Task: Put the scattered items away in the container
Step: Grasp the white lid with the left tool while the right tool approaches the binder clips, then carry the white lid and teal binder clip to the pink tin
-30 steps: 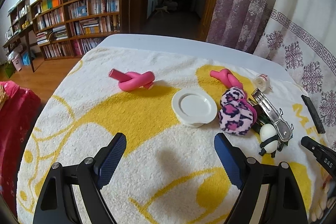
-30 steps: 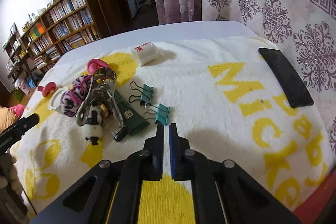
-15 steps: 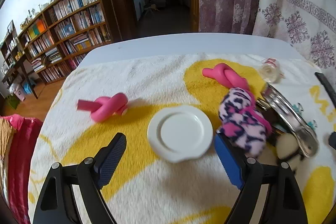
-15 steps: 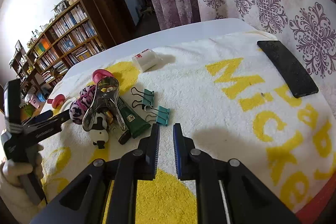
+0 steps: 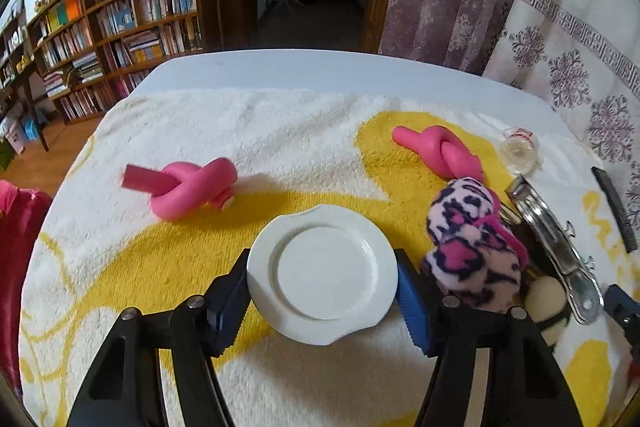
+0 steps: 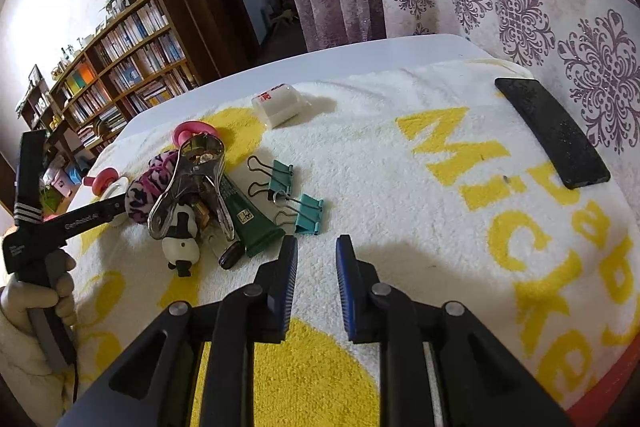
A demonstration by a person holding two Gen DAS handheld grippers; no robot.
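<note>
While right tongs gape, left tongs straddle the white lid.

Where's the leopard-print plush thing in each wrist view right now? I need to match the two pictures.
Left wrist: leopard-print plush sits right of centre, just right of the white lid between the left gripper fingers.
Right wrist: plush lies at left, mid-height, partly behind the metal clamp.
Shared landmark: that metal clamp, beside the plush in both.

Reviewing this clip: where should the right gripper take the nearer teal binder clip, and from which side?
Grip the nearer teal binder clip across its folded teal body, from above: that body is the solid part, the wire handles lie flat, and the right gripper sits open just short of it.
</note>
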